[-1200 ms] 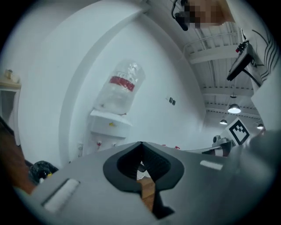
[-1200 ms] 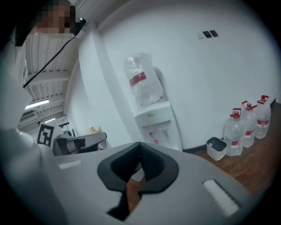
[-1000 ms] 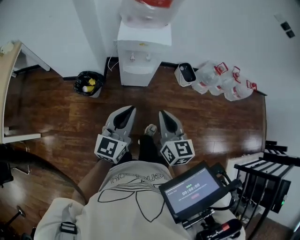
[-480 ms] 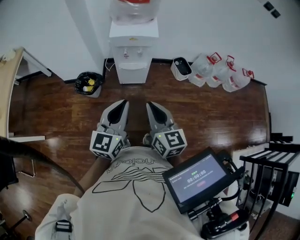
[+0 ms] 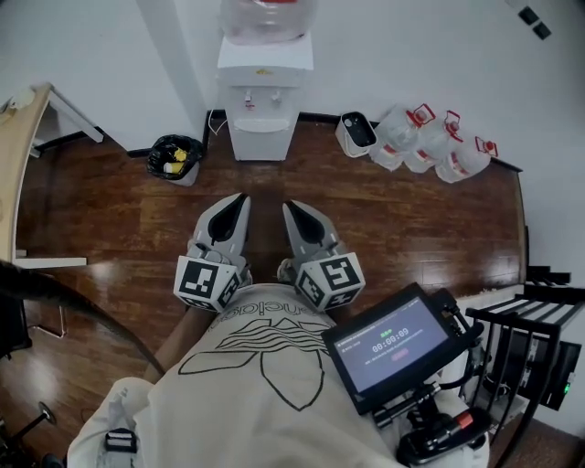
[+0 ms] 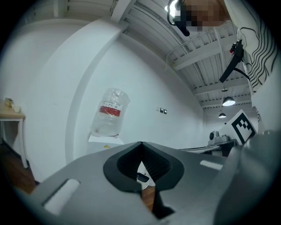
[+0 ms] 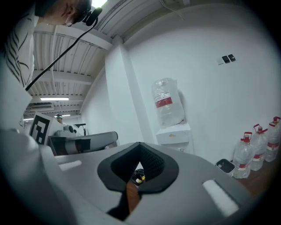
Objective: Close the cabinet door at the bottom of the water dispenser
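The white water dispenser (image 5: 262, 105) stands against the far wall with a clear bottle (image 5: 268, 16) on top. From this steep angle its lower front shows as a plain white face, and I cannot make out the cabinet door. My left gripper (image 5: 233, 203) and right gripper (image 5: 292, 210) hover side by side over the wooden floor, well short of the dispenser. Both are shut with nothing between the jaws. In the left gripper view the dispenser (image 6: 104, 141) rises just above the shut left gripper (image 6: 141, 145). The right gripper view shows the dispenser (image 7: 174, 134) beyond the shut right gripper (image 7: 139, 145).
A black bin (image 5: 175, 157) with yellow scraps sits left of the dispenser. To its right are a small white container (image 5: 358, 133) and several red-capped plastic jugs (image 5: 441, 148). A wooden table edge (image 5: 16, 151) lies far left, a black rack (image 5: 530, 343) far right.
Over the last second the dispenser has come to sit farther off in the head view, and both grippers have drawn back closer to my body. Both stay shut.
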{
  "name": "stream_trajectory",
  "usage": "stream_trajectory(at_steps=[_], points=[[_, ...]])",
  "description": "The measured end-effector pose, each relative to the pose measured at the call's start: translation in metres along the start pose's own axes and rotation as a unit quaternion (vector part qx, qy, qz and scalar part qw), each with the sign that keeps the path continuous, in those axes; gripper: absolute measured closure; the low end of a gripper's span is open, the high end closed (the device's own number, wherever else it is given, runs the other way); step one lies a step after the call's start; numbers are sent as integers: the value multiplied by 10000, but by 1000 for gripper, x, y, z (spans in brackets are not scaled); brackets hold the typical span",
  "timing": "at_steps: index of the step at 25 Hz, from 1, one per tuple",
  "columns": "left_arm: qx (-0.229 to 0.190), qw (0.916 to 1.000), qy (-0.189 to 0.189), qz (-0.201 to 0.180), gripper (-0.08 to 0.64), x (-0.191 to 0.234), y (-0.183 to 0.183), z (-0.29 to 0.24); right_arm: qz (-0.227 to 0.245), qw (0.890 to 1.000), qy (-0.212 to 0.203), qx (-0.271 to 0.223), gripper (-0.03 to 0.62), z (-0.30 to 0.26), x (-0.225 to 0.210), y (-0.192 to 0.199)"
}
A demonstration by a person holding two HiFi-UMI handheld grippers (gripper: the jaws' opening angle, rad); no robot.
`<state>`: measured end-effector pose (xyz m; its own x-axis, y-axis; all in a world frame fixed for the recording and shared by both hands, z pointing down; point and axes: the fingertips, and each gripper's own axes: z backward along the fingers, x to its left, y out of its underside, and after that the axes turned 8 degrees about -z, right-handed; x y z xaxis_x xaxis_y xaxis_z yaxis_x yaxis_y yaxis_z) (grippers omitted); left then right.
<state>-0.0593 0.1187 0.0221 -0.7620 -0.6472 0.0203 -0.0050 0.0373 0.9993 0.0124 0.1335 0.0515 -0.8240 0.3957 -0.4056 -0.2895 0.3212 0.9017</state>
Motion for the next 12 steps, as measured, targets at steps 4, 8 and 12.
stream_trajectory(at_steps=[4, 8, 12], points=[[13, 10000, -53, -34, 554, 3, -1, 2, 71, 9999, -114, 15, 591, -4, 6, -1], [-36, 9999, -110, -49, 554, 7, 0, 6, 136, 9997, -207, 89, 591, -7, 11, 0], [44, 9999, -134, 17, 554, 11, -6, 10, 164, 9995, -252, 116, 591, -8, 19, 1]])
